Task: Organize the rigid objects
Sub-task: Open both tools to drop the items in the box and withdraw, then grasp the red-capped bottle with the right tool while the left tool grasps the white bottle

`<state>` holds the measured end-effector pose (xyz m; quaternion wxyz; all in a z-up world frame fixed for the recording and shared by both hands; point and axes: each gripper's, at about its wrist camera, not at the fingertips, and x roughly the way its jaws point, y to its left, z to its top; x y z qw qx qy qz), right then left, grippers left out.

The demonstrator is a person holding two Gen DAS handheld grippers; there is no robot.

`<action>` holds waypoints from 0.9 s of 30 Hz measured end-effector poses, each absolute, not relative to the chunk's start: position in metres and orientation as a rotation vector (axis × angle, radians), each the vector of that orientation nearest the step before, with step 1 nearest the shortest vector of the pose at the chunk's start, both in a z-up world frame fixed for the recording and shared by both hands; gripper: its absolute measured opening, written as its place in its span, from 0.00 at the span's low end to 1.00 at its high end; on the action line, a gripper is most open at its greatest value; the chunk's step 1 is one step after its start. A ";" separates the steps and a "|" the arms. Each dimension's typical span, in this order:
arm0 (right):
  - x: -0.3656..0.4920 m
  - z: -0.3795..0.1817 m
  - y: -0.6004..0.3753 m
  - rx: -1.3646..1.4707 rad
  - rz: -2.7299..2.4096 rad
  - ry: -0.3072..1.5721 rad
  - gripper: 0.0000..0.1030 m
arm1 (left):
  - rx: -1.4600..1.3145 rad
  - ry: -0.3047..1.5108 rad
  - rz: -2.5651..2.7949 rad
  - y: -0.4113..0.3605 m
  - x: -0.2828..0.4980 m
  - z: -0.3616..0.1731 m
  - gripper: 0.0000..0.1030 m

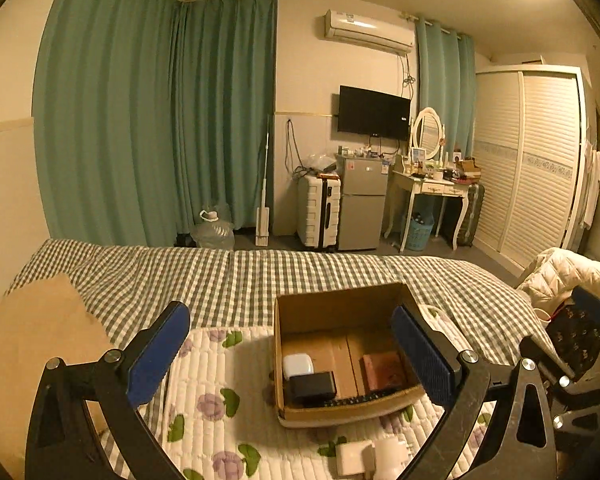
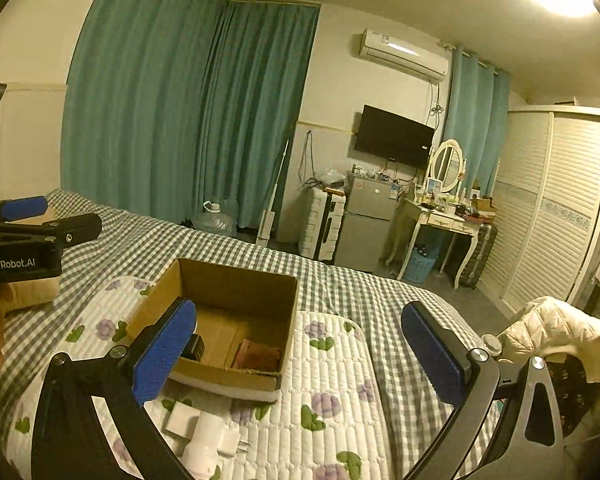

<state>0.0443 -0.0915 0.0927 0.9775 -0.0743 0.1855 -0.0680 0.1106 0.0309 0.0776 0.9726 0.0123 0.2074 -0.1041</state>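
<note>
An open cardboard box sits on a flowered quilt on the bed. It holds a white case, a black block, a pinkish-brown slab and a thin black bar. White chargers lie on the quilt in front of the box. My left gripper hangs open above the box's near side, holding nothing. Right of the box, my right gripper is open and empty over the quilt. The left gripper also shows at the far left.
The bed has a green checked sheet and a tan pillow at left. A cream jacket lies on a dark bag at the right edge. Beyond the bed stand a water jug, suitcase, small fridge, dressing table and wardrobe.
</note>
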 end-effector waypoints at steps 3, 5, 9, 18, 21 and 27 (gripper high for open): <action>0.034 0.089 -0.093 -0.138 -0.139 0.379 1.00 | 0.021 0.426 -0.211 0.032 0.101 0.074 1.00; 0.028 0.085 -0.093 -0.130 -0.138 0.386 1.00 | 0.022 0.425 -0.207 0.033 0.096 0.073 1.00; 0.019 0.069 -0.090 -0.128 -0.140 0.408 1.00 | 0.036 0.431 -0.208 0.032 0.086 0.069 1.00; 0.008 0.012 -0.082 -0.070 -0.118 0.501 1.00 | 0.081 0.468 -0.220 0.022 0.077 0.033 1.00; 0.008 -0.010 -0.081 -0.043 -0.113 0.554 1.00 | 0.075 0.505 -0.248 0.018 0.080 0.014 1.00; 0.008 -0.061 -0.079 0.030 -0.079 0.667 1.00 | 0.071 0.579 -0.283 0.013 0.085 -0.023 0.93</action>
